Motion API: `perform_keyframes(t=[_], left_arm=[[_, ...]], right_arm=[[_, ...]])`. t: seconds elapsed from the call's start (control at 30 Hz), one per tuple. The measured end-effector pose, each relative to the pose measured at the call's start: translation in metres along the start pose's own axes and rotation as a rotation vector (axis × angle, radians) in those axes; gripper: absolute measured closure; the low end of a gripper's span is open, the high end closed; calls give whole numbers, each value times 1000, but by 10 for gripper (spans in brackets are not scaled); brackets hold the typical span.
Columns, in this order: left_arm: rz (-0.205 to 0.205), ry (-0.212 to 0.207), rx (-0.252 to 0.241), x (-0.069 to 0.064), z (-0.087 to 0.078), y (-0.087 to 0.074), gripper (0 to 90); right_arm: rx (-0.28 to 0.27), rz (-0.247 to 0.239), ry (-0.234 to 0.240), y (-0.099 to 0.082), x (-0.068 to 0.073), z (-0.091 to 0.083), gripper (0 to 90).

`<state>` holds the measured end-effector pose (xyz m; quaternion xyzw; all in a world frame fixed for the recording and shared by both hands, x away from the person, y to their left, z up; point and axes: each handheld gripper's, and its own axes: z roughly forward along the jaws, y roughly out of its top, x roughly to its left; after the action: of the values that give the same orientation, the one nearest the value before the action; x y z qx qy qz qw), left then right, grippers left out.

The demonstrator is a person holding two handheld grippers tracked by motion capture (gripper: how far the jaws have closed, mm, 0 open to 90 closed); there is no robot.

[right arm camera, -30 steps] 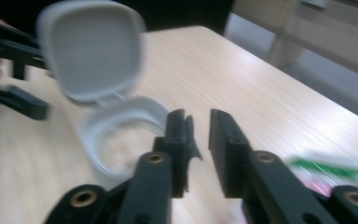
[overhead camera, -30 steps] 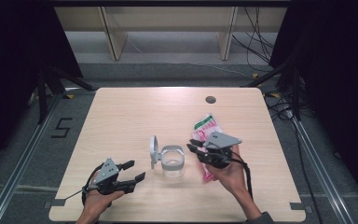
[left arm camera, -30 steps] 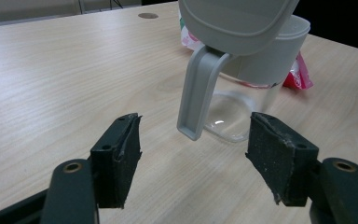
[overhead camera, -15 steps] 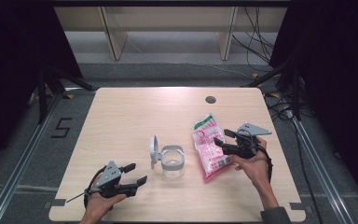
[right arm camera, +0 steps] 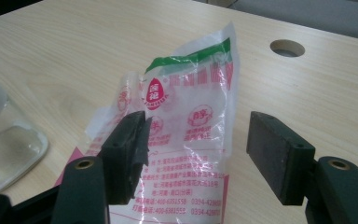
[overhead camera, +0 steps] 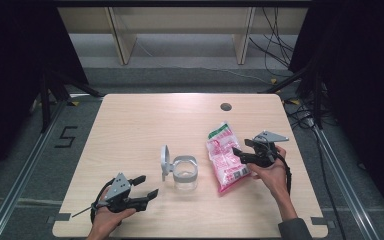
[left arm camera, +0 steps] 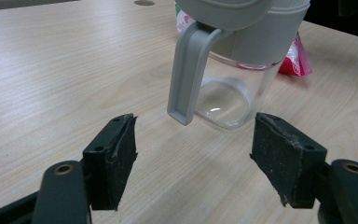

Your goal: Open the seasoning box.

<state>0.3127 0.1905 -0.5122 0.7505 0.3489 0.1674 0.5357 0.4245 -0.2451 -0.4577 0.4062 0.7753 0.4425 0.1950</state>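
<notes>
Tongs (overhead camera: 241, 153) open just above packet (overhead camera: 223, 159).

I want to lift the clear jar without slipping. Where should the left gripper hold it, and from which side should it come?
Best guess: grip the grey handle of the clear jar. It stands upright and apart from the round wall, facing the left gripper, whose jaws are open. Come level from that side and close across the handle's flat sides; the wide glassy body looks harder to hold.

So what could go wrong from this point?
The right gripper, whose jaws have just been opening, hangs open over the bag; one pad could snag the crinkled film and drag it. The left gripper is open near the jar handle; a nudge might tip the jar.
</notes>
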Motion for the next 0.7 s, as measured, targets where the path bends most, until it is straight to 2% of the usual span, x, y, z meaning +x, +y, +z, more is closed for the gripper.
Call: perform_keyframes(t=[0.03, 0.1, 0.13, 0.2, 0.23, 0.27, 0.37, 0.43, 0.63, 0.67, 0.7], left_arm=[[0, 0, 0, 0, 0, 0, 298], [0, -1, 12, 0, 0, 0, 297], [2, -2, 14, 0, 0, 0, 297], [1, -4, 16, 0, 0, 0, 295], [1, -3, 15, 0, 0, 0, 295], [1, -3, 14, 0, 0, 0, 295], [0, -3, 18, 0, 0, 1, 295], [-3, -7, 15, -1, 0, 0, 295], [-10, -14, 10, -2, 2, 0, 295], [-12, -14, 10, -2, 3, 0, 296], [-12, -14, 10, -2, 3, 0, 295]], right_arm=[[-1, 16, -11, -1, 0, 1, 384], [8, 22, -4, -1, -2, 3, 382], [-10, 11, -14, -2, -4, 5, 381], [-1, 23, 3, -2, -6, 6, 379], [8, 15, -12, -2, -7, 6, 377], [6, 18, -4, -2, -8, 7, 374], [18, 51, 5, -3, -6, 9, 367], [-3, 39, 6, -3, -7, 12, 367], [20, 33, 22, -5, -9, 19, 367], [36, 73, 26, -5, -7, 21, 368], [36, 73, 26, -5, -7, 21, 368]])
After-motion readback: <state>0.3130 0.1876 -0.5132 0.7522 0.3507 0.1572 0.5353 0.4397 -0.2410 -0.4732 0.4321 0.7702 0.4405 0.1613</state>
